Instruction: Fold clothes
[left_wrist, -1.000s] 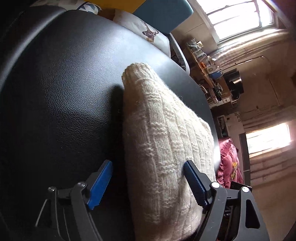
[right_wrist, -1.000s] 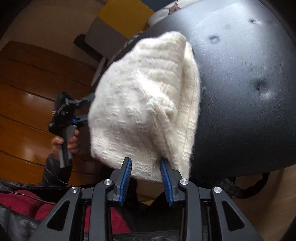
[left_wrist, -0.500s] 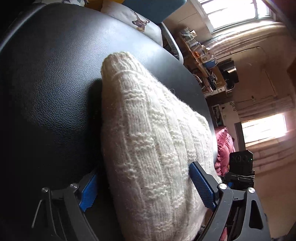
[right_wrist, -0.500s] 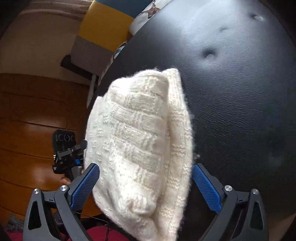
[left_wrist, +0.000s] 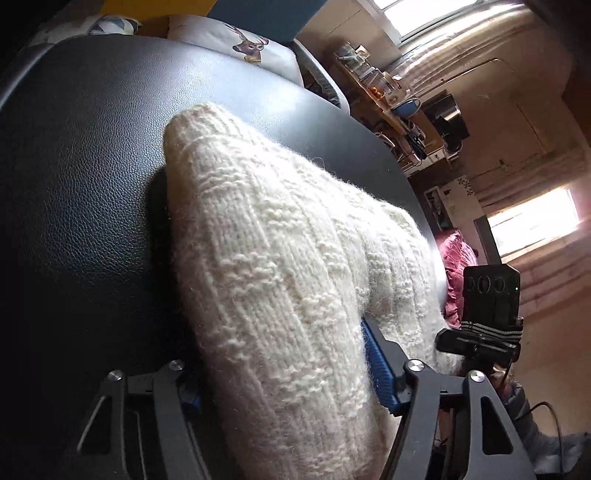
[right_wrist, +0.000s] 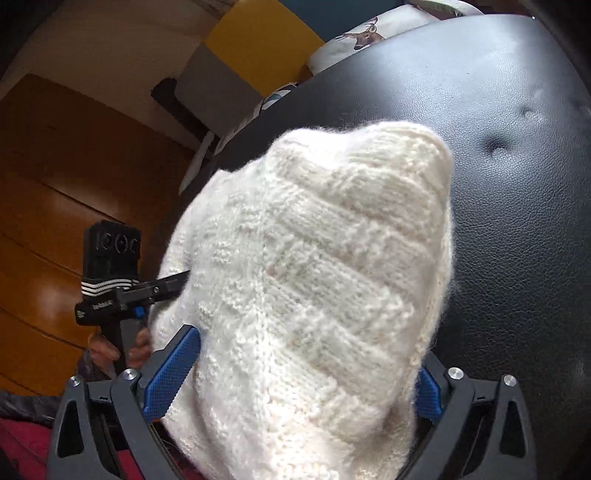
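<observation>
Grippers (left_wrist: 288, 384) nearer; sweater (left_wrist: 280, 295) edges hidden

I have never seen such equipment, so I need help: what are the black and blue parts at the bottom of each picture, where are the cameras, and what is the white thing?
No robot is here. A person holds a hand tool with a two-finger claw in each hand, and a camera on each tool looks forward along its fingers.

The left camera shows the left claw at the bottom, with the other tool further right. The right camera shows the right claw, with the left tool and the hand holding it.

The white thing is a folded cream knitted garment lying on a black leather cushion.

Each claw straddles an end of the garment. Both are closing at this moment, with the knit between their blue pads. A firm grip is not yet clear.
</observation>
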